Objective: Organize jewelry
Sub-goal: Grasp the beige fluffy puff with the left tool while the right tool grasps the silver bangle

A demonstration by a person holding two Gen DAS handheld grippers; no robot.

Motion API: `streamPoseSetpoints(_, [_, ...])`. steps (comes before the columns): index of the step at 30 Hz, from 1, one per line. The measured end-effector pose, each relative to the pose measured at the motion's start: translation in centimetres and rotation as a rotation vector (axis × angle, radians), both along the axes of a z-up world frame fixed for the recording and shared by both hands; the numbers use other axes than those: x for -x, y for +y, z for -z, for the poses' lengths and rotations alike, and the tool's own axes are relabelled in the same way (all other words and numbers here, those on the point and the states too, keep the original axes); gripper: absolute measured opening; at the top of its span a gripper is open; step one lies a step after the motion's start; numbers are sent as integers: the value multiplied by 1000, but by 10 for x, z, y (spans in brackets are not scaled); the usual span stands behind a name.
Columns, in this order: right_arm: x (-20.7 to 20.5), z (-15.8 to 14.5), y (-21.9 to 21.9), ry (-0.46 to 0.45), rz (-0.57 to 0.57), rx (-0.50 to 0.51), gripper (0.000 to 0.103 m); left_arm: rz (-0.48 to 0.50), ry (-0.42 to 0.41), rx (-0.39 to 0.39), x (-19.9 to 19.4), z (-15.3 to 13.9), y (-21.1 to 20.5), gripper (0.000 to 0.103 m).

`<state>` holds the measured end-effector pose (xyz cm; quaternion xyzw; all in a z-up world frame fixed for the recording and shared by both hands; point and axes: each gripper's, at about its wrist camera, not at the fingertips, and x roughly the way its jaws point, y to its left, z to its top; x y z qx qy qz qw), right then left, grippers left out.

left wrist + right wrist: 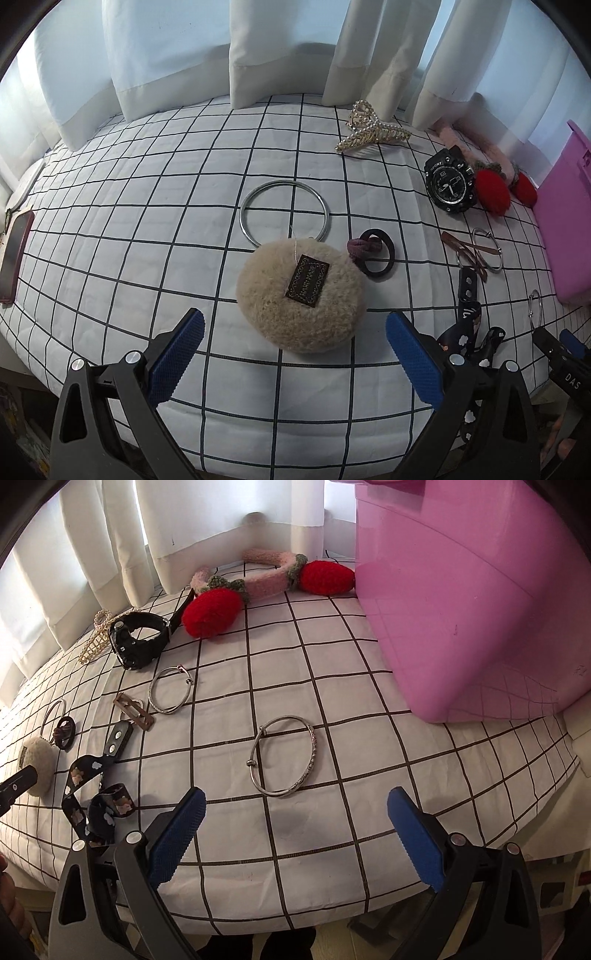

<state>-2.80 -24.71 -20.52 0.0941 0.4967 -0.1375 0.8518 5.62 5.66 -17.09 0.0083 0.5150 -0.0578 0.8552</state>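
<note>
We held our left gripper (pixel 295 354) and right gripper (pixel 295 830) with jaws spread, grasping nothing. A silver bangle (pixel 282 756) lay just ahead of ours, near the table's front edge; the pink box (pixel 461 609) crowded its far-right corner, a watch (pixel 138 642) lying far-left.

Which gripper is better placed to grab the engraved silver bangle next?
Right. The right gripper is open with the silver bangle straight ahead of it; the left gripper faces the beige fluffy puff.
</note>
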Motion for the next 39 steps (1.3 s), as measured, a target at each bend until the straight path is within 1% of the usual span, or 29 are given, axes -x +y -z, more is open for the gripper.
streamPoseSetpoints(7, [-14,15,-3,24,0,35,94,-7,7,-10,-8,12,-2,97])
streamPoseSetpoints(10, [-16,16,-6,5,-3,38,94,-11,13,-12,-11,17,-2,97])
streamPoseSetpoints(15, [-18,18,-6,-35,-11,43,95,-7,33,-49,-14,30,-6,98])
streamPoseSetpoints(18, [-24,18,-7,-53,-17,50,95,5,0,-50,-12,30,-7,98])
streamPoseSetpoints(22, [-18,16,-4,-102,-25,71,95,5,-26,-46,-11,29,-7,98])
streamPoseSetpoints(24, [-7,15,-1,-117,-26,78,95,1,-30,-45,-12,28,-8,98])
streamPoseSetpoints(26, [-4,13,-1,-115,-25,78,95,3,-49,-46,-11,29,-9,98])
streamPoseSetpoints(29, [-4,13,-1,-94,-29,71,95,4,-52,-45,-12,29,-8,97])
streamPoseSetpoints(31, [-7,13,-2,-90,-38,67,94,4,-51,-43,-11,28,-8,96])
streamPoseSetpoints(32, [-8,13,-2,-92,-45,62,94,6,-55,-42,-11,27,-9,92])
streamPoseSetpoints(33, [-9,14,-2,-90,-49,63,94,9,-62,-42,-9,26,-9,84])
streamPoseSetpoints(34, [-10,14,-2,-90,-51,61,93,14,-68,-41,-8,24,-10,80])
streamPoseSetpoints(35, [-10,14,-2,-89,-53,60,93,18,-74,-41,-7,22,-10,72])
streamPoseSetpoints(36, [-12,15,-3,-88,-55,58,93,21,-73,-39,-7,21,-10,69])
streamPoseSetpoints(38, [-12,15,-2,-92,-67,56,91,24,-73,-38,-6,21,-10,68])
streamPoseSetpoints(39, [-12,14,0,-97,-82,60,84,24,-73,-38,-5,21,-9,67])
